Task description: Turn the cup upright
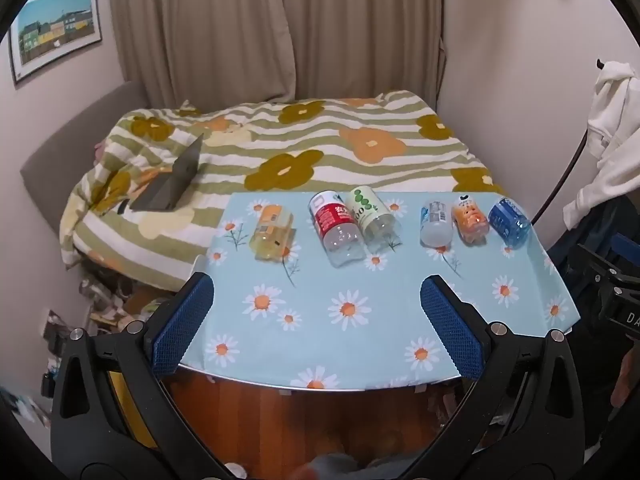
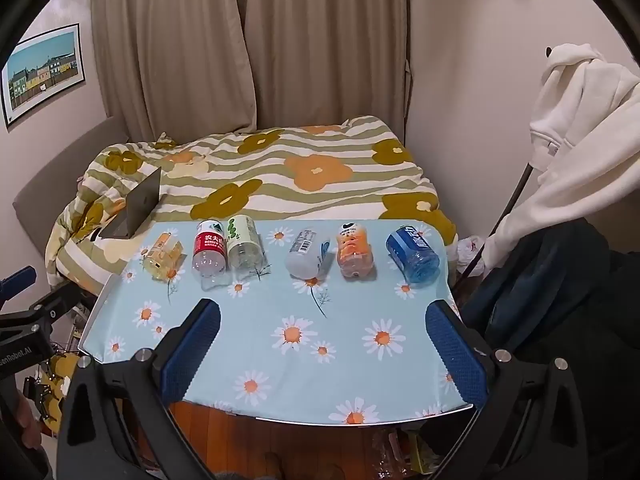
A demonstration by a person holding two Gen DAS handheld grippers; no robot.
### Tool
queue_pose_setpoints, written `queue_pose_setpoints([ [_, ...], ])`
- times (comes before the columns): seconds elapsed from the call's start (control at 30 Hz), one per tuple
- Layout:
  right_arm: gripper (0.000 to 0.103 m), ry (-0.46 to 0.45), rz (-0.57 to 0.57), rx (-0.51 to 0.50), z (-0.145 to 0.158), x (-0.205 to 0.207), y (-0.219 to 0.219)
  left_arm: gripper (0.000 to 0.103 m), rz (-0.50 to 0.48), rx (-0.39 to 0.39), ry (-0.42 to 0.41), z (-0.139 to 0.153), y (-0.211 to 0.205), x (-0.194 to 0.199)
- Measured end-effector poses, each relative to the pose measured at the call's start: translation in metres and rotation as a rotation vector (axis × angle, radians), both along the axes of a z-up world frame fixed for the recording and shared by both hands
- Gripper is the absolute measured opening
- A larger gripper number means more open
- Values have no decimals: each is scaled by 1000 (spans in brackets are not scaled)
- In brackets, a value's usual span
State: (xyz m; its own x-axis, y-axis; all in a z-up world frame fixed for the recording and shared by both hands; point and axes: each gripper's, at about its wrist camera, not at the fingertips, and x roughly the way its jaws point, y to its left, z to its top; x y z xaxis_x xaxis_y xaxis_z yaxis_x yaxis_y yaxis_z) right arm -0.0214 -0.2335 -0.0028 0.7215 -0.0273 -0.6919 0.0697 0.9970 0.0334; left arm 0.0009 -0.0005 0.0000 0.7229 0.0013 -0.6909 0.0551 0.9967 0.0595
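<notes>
Six cut-bottle cups lie on their sides in a row along the far edge of the counter (image 1: 360, 340), which is covered by a light blue daisy cloth; none stands upright. From left to right: a yellow cup (image 1: 272, 236) lies alone; a red-labelled cup (image 1: 334, 226) and a green-dotted cup (image 1: 372, 218) lie touching each other; a white cup (image 1: 435, 222), an orange cup (image 1: 470, 218) and a blue cup (image 1: 509, 220) lie close together in the left view, spaced apart in the right view.

The left hand-held gripper (image 1: 316, 312) hovers over the near part of the counter, jaws spread wide, blue pads apart, nothing between them; it touches no cup. The right hand-held gripper (image 2: 324, 340) hovers likewise over the near edge, jaws released and wide, nothing grasped; the blue cup (image 2: 414, 254) lies ahead, toward its right finger, well apart.

Behind the counter is a bed (image 1: 320, 148) with a striped flower quilt; an open laptop (image 1: 172, 184) rests on it to the left; curtains (image 1: 240, 28) hang behind; a framed picture (image 1: 56, 28) hangs on the left wall; a white garment (image 2: 576, 120) hangs at right.
</notes>
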Motion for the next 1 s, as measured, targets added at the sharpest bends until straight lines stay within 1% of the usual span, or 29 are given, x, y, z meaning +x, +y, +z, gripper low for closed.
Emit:
queue_pose_setpoints([
  [0.27, 103, 1, 3, -6, 2, -1, -1, 103, 2, -18, -16, -1, 6, -2],
  [0.3, 103, 1, 4, -3, 2, -1, -2, 103, 1, -16, -17, 4, 1, -2],
  [0.47, 103, -2, 2, 2, 1, 0, 0, 103, 2, -14, -19, 6, -1, 0],
  [0.5, 103, -2, 2, 3, 6, -1, -1, 103, 2, -15, -19, 7, 0, 0],
  [0.63, 103, -5, 1, 3, 7, -2, -2, 103, 8, -22, -16, 12, 2, -1],
  [1.0, 103, -9, 3, -2, 7, -1, 0, 103, 10, -27, -14, 10, 5, -1],
])
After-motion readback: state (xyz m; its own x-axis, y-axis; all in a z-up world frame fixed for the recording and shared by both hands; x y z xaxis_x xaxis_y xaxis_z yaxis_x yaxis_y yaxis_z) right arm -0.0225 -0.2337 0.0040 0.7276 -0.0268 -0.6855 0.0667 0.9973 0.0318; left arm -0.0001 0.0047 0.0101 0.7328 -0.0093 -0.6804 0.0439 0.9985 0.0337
